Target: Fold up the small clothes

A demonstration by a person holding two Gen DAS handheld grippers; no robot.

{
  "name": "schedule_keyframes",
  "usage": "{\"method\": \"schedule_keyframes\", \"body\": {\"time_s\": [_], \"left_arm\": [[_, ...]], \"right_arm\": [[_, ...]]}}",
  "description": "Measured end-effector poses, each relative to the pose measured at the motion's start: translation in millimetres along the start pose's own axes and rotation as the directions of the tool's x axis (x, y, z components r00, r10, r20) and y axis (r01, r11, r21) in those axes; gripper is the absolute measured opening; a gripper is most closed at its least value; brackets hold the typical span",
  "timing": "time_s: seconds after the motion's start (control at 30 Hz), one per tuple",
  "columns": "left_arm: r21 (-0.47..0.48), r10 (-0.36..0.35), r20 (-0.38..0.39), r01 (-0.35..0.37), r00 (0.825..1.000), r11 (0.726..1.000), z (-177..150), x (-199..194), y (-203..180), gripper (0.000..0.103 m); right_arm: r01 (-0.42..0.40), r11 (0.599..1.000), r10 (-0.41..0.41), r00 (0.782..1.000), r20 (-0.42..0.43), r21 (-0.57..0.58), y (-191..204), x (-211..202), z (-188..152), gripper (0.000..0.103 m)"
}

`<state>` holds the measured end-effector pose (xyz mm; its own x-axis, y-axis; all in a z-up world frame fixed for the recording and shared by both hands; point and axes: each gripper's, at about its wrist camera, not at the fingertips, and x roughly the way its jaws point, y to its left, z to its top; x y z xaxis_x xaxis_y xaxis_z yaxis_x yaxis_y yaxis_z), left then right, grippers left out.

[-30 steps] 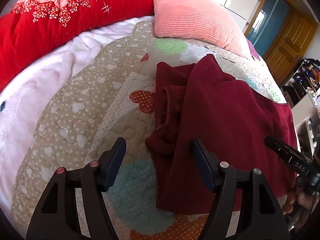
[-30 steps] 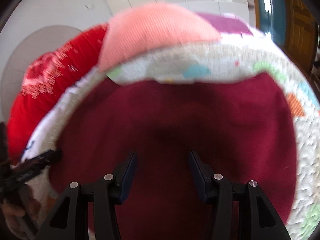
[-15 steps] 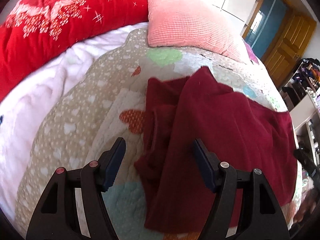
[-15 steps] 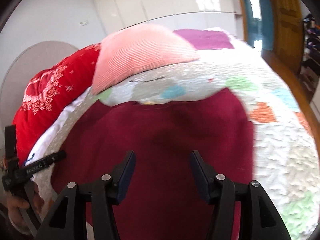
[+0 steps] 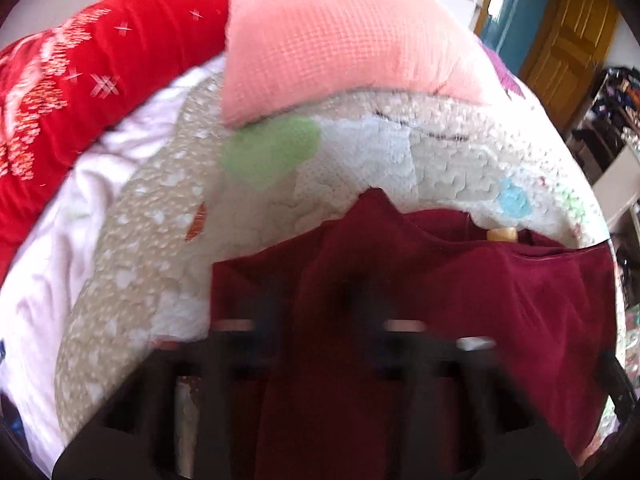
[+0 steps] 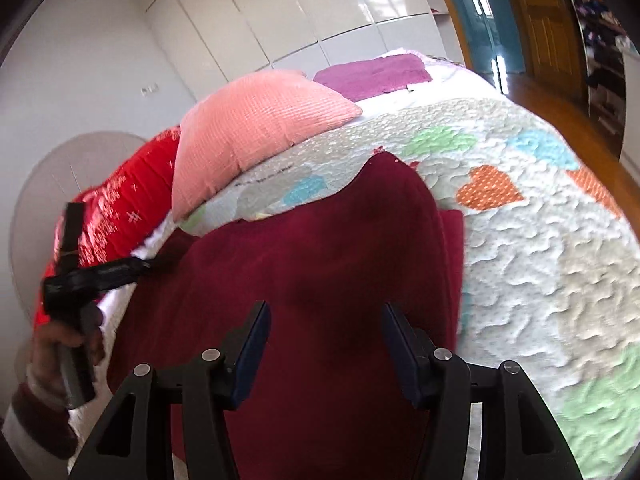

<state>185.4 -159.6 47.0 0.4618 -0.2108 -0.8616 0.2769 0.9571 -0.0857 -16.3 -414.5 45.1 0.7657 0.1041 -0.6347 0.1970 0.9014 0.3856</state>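
Note:
A maroon garment (image 5: 500,300) lies partly folded on the heart-patterned quilt (image 5: 160,260). The left wrist view is motion-blurred. My left gripper (image 5: 320,320) sits low over the garment's left part, its jaws closing with a raised fold of the cloth between them. From the right wrist view, the left gripper (image 6: 146,264) reaches the garment's (image 6: 320,248) far-left edge, held by a hand (image 6: 60,344). My right gripper (image 6: 324,332) hovers over the near middle of the garment. It is open, with nothing pinched between its fingers.
A pink pillow (image 6: 256,132) and a red blanket (image 5: 100,80) lie at the head of the bed. A purple cloth (image 6: 372,74) sits behind the pillow. White wardrobe doors stand beyond. The quilt's right edge drops to a wooden floor (image 6: 560,120) near a door (image 5: 568,28).
The left gripper moved in over the garment toward the pillow and its wide jaws came together on the cloth. The right gripper shifted, so more quilt shows to the garment's right.

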Motion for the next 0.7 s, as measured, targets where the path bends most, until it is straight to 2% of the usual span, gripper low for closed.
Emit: {"method": "schedule_keyframes", "body": {"time_s": [0.07,0.17,0.27,0.3,0.33,0.37,0.4,0.47,0.5,0.57,0.7], "left_arm": [[-0.025,-0.002,0.005,0.002,1.0,1.0,3,2,3,0.01],[-0.075,0.009,0.055,-0.005,0.998,0.997,11,-1,16,0.007],[-0.128,0.03,0.051,-0.024,0.998,0.991,11,7,26,0.007],[-0.127,0.057,0.055,-0.05,0.997,0.991,11,10,25,0.007],[-0.125,0.096,0.068,-0.087,0.993,0.988,10,10,26,0.002],[-0.126,0.17,0.078,-0.159,0.982,0.979,10,11,28,0.002],[-0.141,0.196,0.076,-0.184,0.978,0.973,10,14,34,0.002],[-0.179,0.137,0.044,-0.128,0.99,0.976,8,17,47,0.002],[-0.172,0.116,0.053,-0.105,0.992,0.979,6,13,47,0.002],[-0.144,0.1,0.077,-0.088,0.992,0.986,1,-1,46,0.002],[-0.106,0.061,0.075,-0.053,0.995,0.993,-17,-32,38,0.003]], "right_arm": [[-0.015,1.0,0.015,1.0,0.005,0.015,0,5,-2,0.055],[-0.007,1.0,0.007,1.0,0.021,-0.004,0,11,-5,0.056],[-0.02,1.0,0.021,0.999,0.042,-0.016,-2,14,-9,0.059],[-0.03,0.999,0.031,0.998,0.049,-0.016,-2,15,-10,0.061],[-0.035,0.999,0.036,0.998,0.053,-0.018,-2,16,-11,0.061],[-0.036,0.999,0.037,0.998,0.055,-0.021,-2,16,-11,0.062],[-0.043,0.999,0.044,0.998,0.055,-0.021,-2,16,-11,0.064],[-0.056,0.998,0.057,0.997,0.055,-0.019,-4,16,-12,0.066],[-0.06,0.998,0.061,0.997,0.053,-0.018,-4,17,-12,0.068],[-0.054,0.998,0.055,0.997,0.047,-0.027,-3,20,-12,0.069],[0.003,0.997,-0.001,1.0,0.03,-0.072,9,22,-11,0.07]]}}
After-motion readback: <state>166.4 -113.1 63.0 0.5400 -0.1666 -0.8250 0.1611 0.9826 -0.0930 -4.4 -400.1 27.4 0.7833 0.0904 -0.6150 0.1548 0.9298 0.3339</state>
